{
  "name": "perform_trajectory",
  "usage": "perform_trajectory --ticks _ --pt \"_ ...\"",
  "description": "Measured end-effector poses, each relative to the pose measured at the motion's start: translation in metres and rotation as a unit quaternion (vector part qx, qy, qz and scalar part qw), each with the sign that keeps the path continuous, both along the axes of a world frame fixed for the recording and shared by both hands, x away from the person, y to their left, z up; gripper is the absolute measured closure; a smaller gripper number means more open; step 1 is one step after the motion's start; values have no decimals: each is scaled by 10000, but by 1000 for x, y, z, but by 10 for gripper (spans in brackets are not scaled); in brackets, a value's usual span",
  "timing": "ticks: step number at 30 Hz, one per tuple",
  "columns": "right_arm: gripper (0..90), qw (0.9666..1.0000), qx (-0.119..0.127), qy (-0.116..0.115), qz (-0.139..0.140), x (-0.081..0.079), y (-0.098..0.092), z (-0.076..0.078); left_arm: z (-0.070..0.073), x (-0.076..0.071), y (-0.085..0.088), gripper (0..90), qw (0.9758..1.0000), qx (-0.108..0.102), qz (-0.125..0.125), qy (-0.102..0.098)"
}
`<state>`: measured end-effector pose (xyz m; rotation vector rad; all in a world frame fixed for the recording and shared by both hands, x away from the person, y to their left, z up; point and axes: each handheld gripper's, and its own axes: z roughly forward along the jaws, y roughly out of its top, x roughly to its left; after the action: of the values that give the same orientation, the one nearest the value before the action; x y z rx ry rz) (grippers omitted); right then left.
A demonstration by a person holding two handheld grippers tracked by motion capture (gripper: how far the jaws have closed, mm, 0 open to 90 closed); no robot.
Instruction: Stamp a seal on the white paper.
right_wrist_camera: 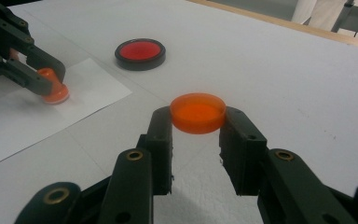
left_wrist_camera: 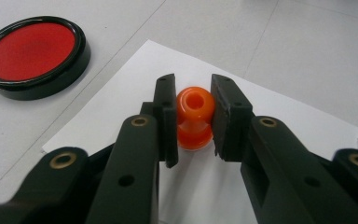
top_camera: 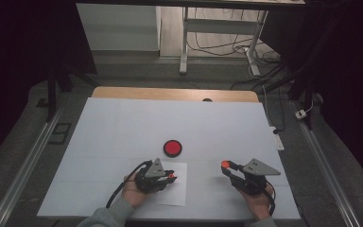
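Note:
My left gripper point(left_wrist_camera: 193, 105) is shut on a small orange stamp point(left_wrist_camera: 195, 122) with a knob top and a wider base. In the right gripper view the orange stamp point(right_wrist_camera: 54, 92) has its base down at the white paper sheet point(right_wrist_camera: 23, 116). My right gripper point(right_wrist_camera: 198, 122) is shut on a flat round orange lid point(right_wrist_camera: 198, 111), held level a little above the table. A round red ink pad point(top_camera: 173, 148) in a black rim lies beyond the paper, between the two hands. From above, the left gripper point(top_camera: 170, 176) is over the paper point(top_camera: 176, 191) and the right gripper point(top_camera: 228, 167) is to its right.
A large white mat point(top_camera: 123, 123) covers the wooden table point(top_camera: 123, 92). The person's hands point(top_camera: 132, 194) come in at the front edge. Behind the table are a desk frame point(top_camera: 184, 42) and floor cables point(top_camera: 264, 56).

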<state>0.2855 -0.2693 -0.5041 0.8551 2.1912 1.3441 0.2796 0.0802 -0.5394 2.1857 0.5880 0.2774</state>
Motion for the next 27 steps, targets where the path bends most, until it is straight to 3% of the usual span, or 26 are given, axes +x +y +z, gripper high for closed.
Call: perform_trajectory --ticks 21,27 --pt "647 10000 21 -16 -33 0 -1 0 -1 0 1 730 10000 -15 -65 -37" --pt "647 10000 19 -50 -45 -1 -1 1 -1 2 4 727 9999 -115 -104 53"
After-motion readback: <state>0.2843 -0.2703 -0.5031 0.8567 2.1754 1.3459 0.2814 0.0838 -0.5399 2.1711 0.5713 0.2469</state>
